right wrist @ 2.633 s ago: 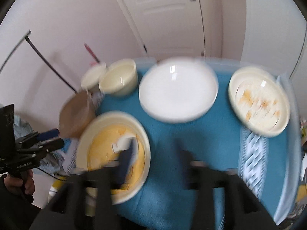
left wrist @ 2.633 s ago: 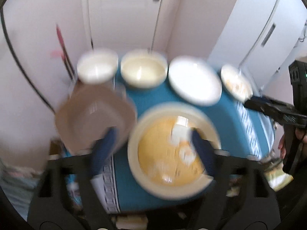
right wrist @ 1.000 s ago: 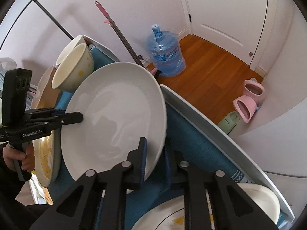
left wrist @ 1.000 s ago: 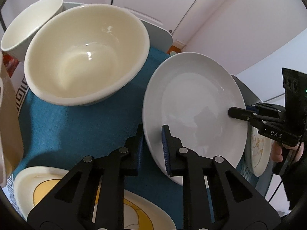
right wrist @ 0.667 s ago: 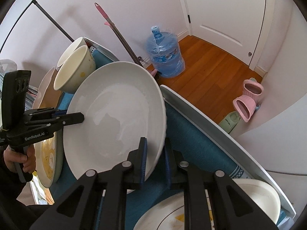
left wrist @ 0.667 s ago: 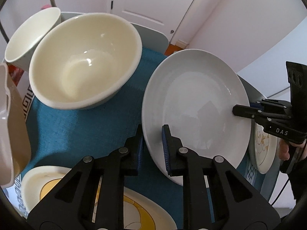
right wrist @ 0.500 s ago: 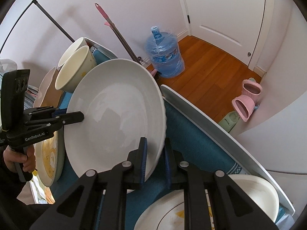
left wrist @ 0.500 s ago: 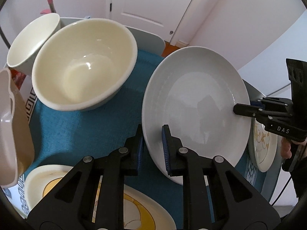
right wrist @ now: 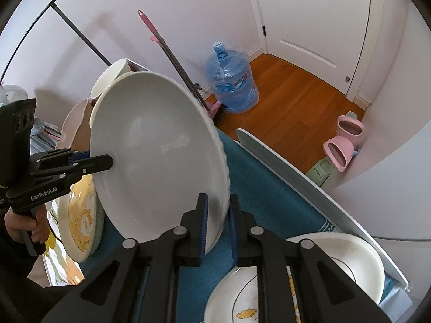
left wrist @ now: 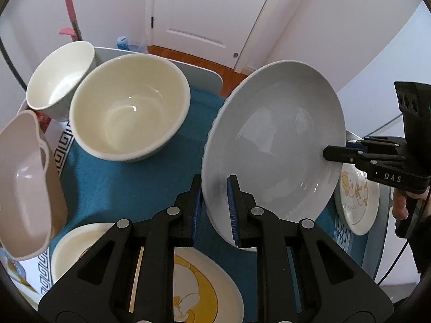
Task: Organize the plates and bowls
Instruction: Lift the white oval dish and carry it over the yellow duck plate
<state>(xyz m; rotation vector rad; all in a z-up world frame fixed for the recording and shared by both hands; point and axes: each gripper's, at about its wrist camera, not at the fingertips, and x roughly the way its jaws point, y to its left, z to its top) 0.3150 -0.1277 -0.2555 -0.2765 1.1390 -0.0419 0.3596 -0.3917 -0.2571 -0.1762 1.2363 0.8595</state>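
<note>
Blue cloth [left wrist: 129, 183] covered the table, crowded with crockery. White plate [left wrist: 272, 145] was held clear of the cloth, tilted steeply on edge, between both claws: left gripper [left wrist: 214, 204] clamped narrow on its near rim, right gripper [right wrist: 216, 215] pinched on the opposite rim. Risk judged: two thin-rim grips on glazed ware could slip if the hands drifted apart or twisted unevenly. Large cream bowl [left wrist: 129, 107] sat just beside the plate's edge (a swing leftward could clip it). Yellow-patterned plate [left wrist: 199, 288] lay directly below, so a drop could chip both. Small white bowl [left wrist: 60, 78] stood farther off, less exposed.
</note>
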